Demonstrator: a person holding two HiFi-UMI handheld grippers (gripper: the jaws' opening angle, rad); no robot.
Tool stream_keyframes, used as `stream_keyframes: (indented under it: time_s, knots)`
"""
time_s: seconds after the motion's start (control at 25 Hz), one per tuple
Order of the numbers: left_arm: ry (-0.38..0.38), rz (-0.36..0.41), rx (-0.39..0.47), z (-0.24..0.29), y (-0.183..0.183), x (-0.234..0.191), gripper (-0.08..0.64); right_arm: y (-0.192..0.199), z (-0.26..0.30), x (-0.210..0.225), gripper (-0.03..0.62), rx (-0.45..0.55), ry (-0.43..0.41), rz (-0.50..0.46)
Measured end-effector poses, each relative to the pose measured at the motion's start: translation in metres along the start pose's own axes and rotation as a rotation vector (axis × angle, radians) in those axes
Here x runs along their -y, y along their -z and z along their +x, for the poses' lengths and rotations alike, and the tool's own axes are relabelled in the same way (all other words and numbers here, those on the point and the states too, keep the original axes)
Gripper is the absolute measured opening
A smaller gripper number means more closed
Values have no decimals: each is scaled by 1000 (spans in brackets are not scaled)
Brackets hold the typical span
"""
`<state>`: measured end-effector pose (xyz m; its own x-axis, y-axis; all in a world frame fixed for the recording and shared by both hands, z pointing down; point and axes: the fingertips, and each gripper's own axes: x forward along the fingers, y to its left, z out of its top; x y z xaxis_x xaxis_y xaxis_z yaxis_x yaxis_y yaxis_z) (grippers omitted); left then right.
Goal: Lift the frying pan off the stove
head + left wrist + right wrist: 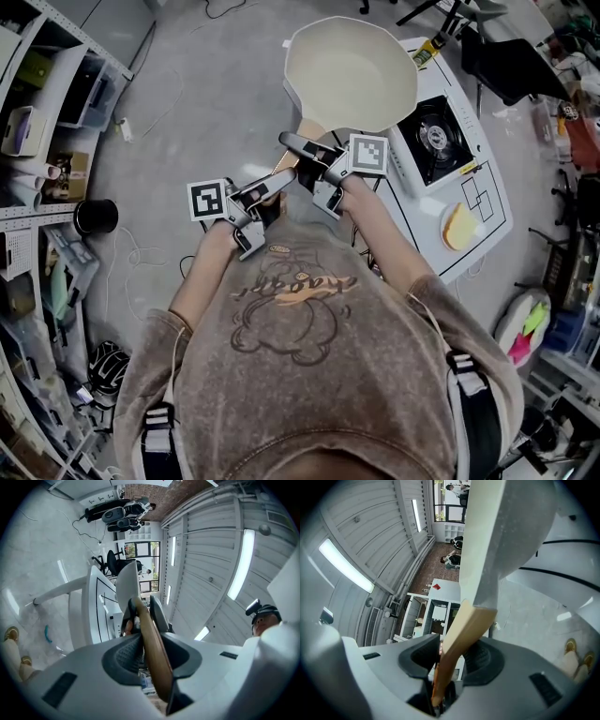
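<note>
Frying pan [352, 75] is hovering left of the stove [436, 136], with left gripper [281, 178] and right gripper [298, 147] both clamping its near-side handle [311, 128].

The place looks like a research lab or workshop, not a home kitchen. It has a bare concrete floor [216, 112] and open shelves [42, 122] crammed with boxes and parts on the left. A portable gas stove [436, 141] sits on a white table [497, 225] marked with outlines, and strip lights [241, 562] hang under a corrugated ceiling [206, 550].

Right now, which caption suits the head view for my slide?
Left tool and right tool clamp the wooden handle, frying pan held clear of the stove.
</note>
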<state>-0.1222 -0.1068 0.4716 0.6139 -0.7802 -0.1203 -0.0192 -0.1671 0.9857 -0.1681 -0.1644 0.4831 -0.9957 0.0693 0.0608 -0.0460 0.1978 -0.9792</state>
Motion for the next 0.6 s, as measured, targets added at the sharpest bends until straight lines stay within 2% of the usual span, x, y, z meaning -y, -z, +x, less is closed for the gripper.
stream_keyframes:
  time_s: [0.6]
  knots:
    - [-1, 0, -10, 1, 1, -4, 118, 1, 0, 5, 137, 2, 10, 21]
